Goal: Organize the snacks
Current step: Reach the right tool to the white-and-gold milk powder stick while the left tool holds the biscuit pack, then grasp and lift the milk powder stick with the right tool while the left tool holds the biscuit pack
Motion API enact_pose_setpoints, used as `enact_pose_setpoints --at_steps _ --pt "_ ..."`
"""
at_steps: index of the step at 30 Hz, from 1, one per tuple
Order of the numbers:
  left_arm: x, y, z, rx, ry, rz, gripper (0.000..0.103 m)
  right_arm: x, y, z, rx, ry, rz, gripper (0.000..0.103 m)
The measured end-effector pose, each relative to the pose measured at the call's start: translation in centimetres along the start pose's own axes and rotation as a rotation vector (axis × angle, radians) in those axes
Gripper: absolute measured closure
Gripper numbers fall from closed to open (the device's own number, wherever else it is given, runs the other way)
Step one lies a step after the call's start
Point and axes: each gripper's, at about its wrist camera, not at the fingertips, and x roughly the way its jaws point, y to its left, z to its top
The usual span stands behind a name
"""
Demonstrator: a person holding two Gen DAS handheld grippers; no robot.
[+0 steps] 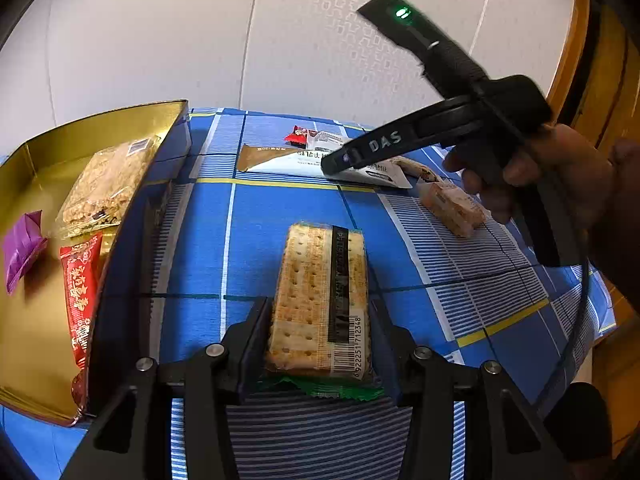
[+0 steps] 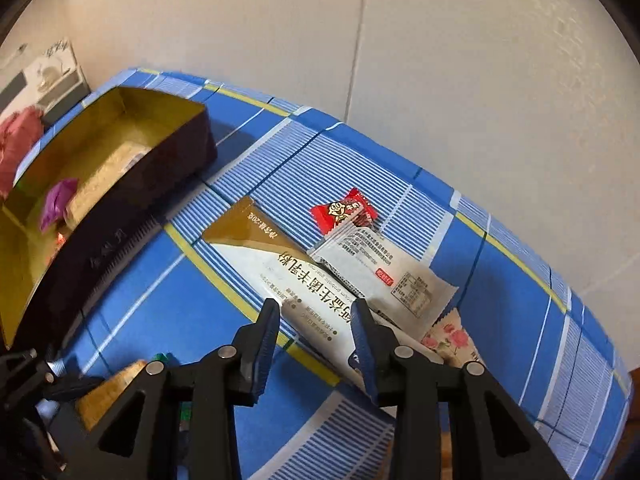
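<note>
Gripping one cracker pack (image 1: 320, 300) at lower centre of the left wrist view: left gripper (image 1: 318, 344) clamped on its sides, barcode reading 6922251712348 along the wrapper's right edge, green crimped end at the bottom. Counting three snacks inside the one gold-lined box (image 1: 36, 320) at the left edge: one clear-wrapped rice-crisp bar (image 1: 104, 188), one purple packet (image 1: 22, 246), one red stick (image 1: 82, 296) printed with Chinese characters too small to read surely. Lying loose on the blue checked cloth (image 1: 260, 240), upper centre to right: one long white-and-brown sachet (image 2: 280, 272), one white packet (image 2: 384, 272) with a nutrition table, one red candy (image 2: 344, 210) bearing a cartoon face, one peach-coloured wrapped cake (image 1: 452, 208), one floral-printed wrapper (image 2: 448, 338) peeking out lower right in the right wrist view. Reading "DAS" on the right gripper's arm, one green light lit near its top. Straddling the long sachet's near end, right gripper (image 2: 316, 320) with fingers apart, pads just off the wrapper, not pinching. Reading "20g" on the sachet's brown corner.
</note>
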Motion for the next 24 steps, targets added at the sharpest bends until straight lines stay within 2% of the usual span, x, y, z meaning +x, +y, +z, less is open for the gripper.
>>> enact_pose_setpoints --at_steps 1,5,8,9,12,15,19,21,24 --pt "0.0 0.0 0.0 0.002 0.000 -0.001 0.054 0.5 -0.1 0.1 -0.005 0.020 0.003 0.064" --pt "-0.2 0.1 0.0 -0.014 0.000 -0.012 0.054 1.1 -0.6 0.8 0.014 0.020 0.008 0.047" --pt "-0.2 0.1 0.0 -0.010 0.003 -0.014 0.054 1.5 -0.3 1.1 -0.018 0.033 0.003 0.046" --pt "-0.2 0.2 0.0 -0.011 0.003 -0.016 0.054 1.5 -0.3 1.1 -0.014 0.040 0.024 0.044" --pt "-0.1 0.3 0.1 -0.018 0.005 -0.021 0.054 0.8 -0.1 0.4 0.015 0.079 0.155 0.044" --pt "-0.3 0.4 0.0 -0.023 0.002 -0.026 0.054 -0.1 0.5 -0.6 0.008 0.125 0.233 0.044" --pt "-0.3 0.8 0.0 -0.036 -0.001 -0.030 0.054 -2.0 0.8 -0.7 -0.017 0.086 0.218 0.044" --pt "-0.3 0.7 0.0 -0.032 0.001 -0.028 0.054 -2.3 0.5 -0.3 -0.022 0.044 0.152 0.044" --pt "-0.3 0.8 0.1 -0.040 0.007 -0.035 0.054 -0.6 0.0 0.3 -0.011 0.055 0.071 0.044"
